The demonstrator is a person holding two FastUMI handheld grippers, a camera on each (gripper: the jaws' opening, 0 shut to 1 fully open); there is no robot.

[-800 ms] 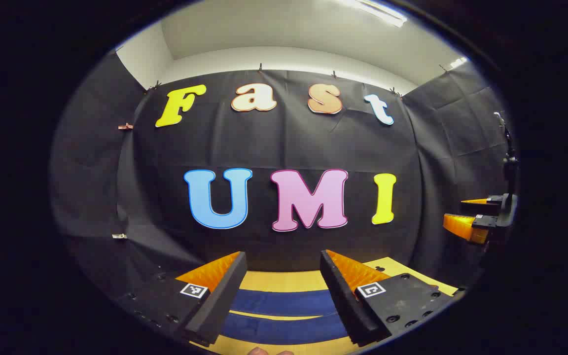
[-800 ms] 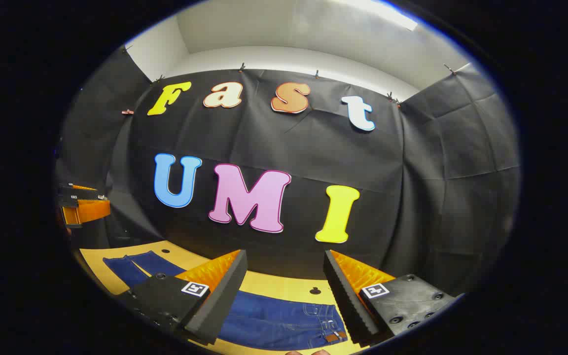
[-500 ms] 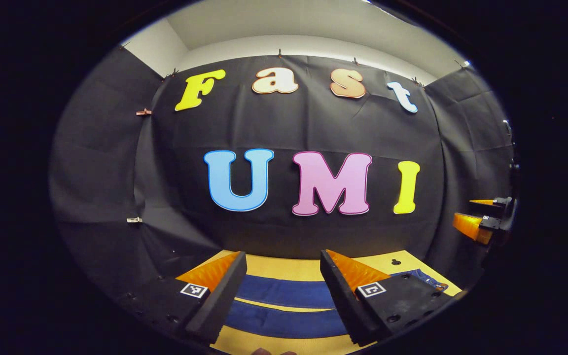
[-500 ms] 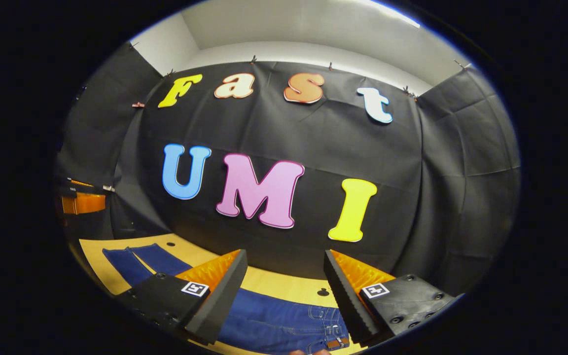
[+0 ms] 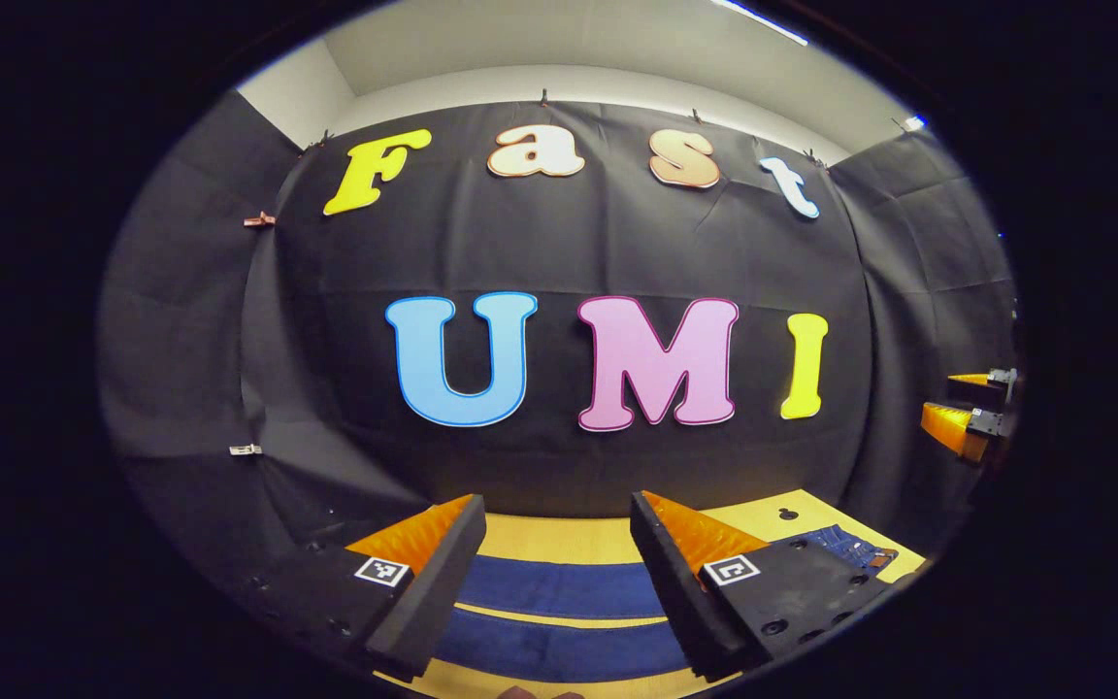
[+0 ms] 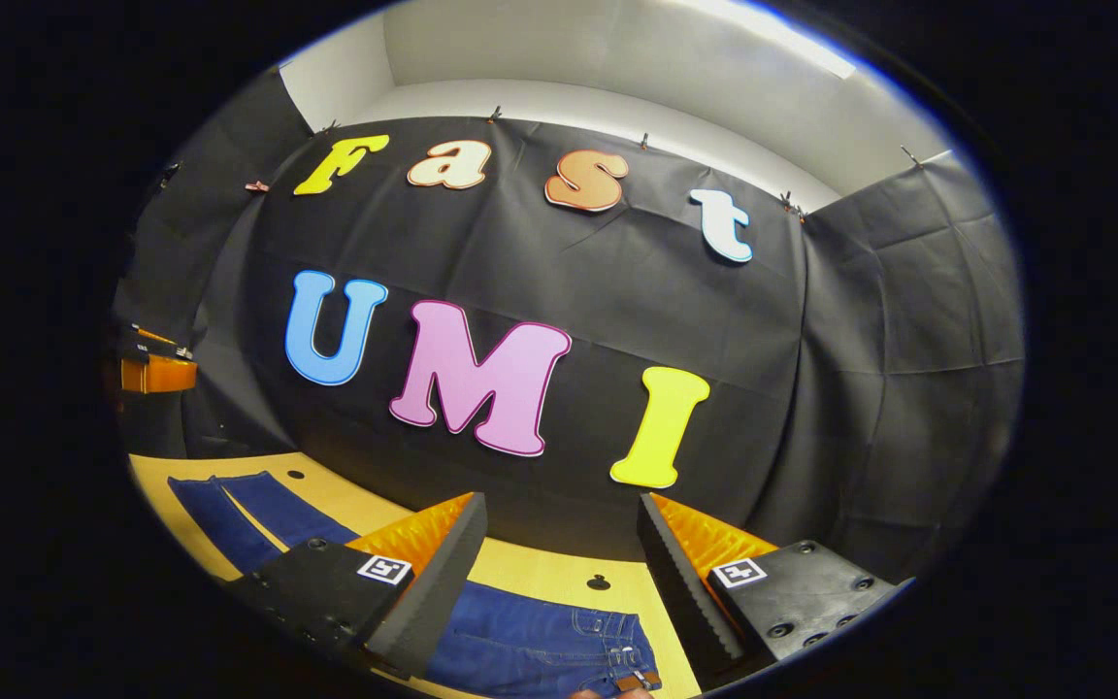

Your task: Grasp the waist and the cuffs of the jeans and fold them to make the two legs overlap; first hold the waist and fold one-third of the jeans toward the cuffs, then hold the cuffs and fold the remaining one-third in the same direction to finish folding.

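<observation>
Blue jeans lie flat on a yellow-tan table. In the left gripper view the two legs point(image 5: 559, 587) run side by side below my left gripper point(image 5: 559, 515), which is open and held above them; the waist end point(image 5: 855, 549) shows at the right. In the right gripper view the waist with its belt loops point(image 6: 578, 641) lies under my right gripper point(image 6: 559, 515), also open and above the cloth, and the leg cuffs point(image 6: 219, 500) reach to the left. Each view also has the other gripper far off: the right gripper point(image 5: 971, 413) and the left gripper point(image 6: 151, 364).
The yellow-tan table point(image 6: 540, 573) carries small dark holes point(image 6: 598, 582) behind the jeans, and one hole point(image 5: 789, 514) near the waist. The black cloth wall point(image 5: 559, 243) stands close behind the table's far edge and wraps round both sides.
Both views have shifted a little as the grippers move slightly over the jeans. More of the waist shows in the left gripper view. Both grippers stay open.
</observation>
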